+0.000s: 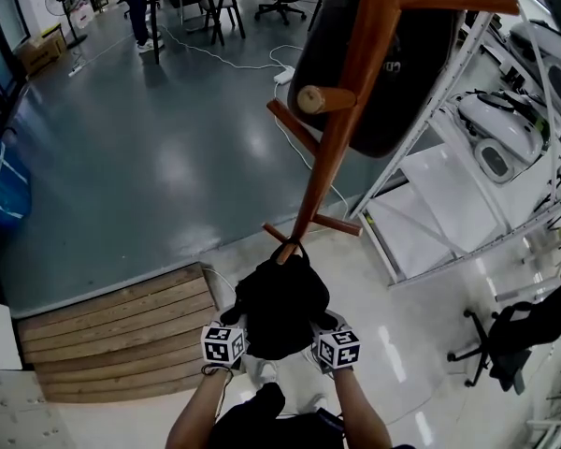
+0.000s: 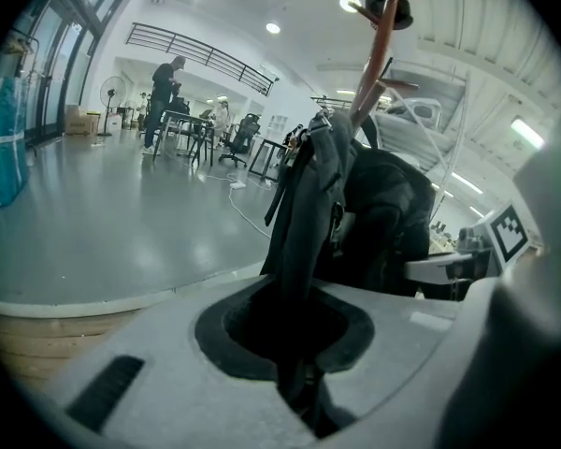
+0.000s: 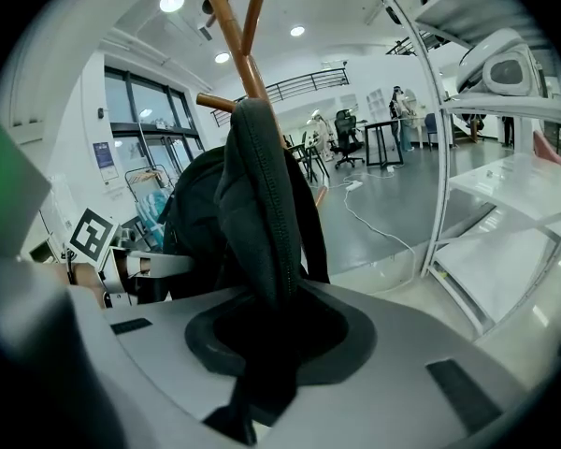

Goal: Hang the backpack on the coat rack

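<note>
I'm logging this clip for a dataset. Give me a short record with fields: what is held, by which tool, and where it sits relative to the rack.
held object: black backpack
left tool: shut on backpack fabric
right tool: shut on backpack fabric
target: wooden coat rack, directly ahead of the backpack
top loop: at a low peg; cannot tell if it is hooked
also on rack: dark item, higher up

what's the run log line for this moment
left gripper: shut on backpack | right gripper: shut on backpack | backpack: top at low peg of coat rack
</note>
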Demonstrator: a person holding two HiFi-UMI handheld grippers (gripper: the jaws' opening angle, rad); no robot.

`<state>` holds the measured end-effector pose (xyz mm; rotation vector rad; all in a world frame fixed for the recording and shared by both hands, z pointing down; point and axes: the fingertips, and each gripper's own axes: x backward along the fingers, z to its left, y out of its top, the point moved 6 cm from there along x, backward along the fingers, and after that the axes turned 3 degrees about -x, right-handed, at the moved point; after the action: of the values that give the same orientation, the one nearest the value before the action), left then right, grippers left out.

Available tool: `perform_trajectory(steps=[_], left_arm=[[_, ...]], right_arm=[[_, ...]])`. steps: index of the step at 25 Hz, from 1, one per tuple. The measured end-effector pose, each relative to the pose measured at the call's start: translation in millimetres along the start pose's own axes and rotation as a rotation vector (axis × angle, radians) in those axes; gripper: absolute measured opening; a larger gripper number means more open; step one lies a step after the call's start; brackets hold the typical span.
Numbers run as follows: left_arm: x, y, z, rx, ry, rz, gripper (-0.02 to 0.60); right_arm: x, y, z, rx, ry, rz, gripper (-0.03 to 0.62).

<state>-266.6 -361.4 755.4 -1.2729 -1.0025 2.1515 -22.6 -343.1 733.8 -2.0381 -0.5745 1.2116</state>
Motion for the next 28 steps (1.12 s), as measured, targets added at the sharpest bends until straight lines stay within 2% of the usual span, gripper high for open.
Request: perform_trajectory(steps=[16,28], left_arm=[[-41,10,19,0.003,0.006,0.04,0.043],[-53,15,31,-0.01,0.022,0.01,0.043]], right_arm=[[-34,7,-23,-0.032,-0.016,0.012,0.077],[-40,6,-35,-0.032,-0.017,0.001,0.087]])
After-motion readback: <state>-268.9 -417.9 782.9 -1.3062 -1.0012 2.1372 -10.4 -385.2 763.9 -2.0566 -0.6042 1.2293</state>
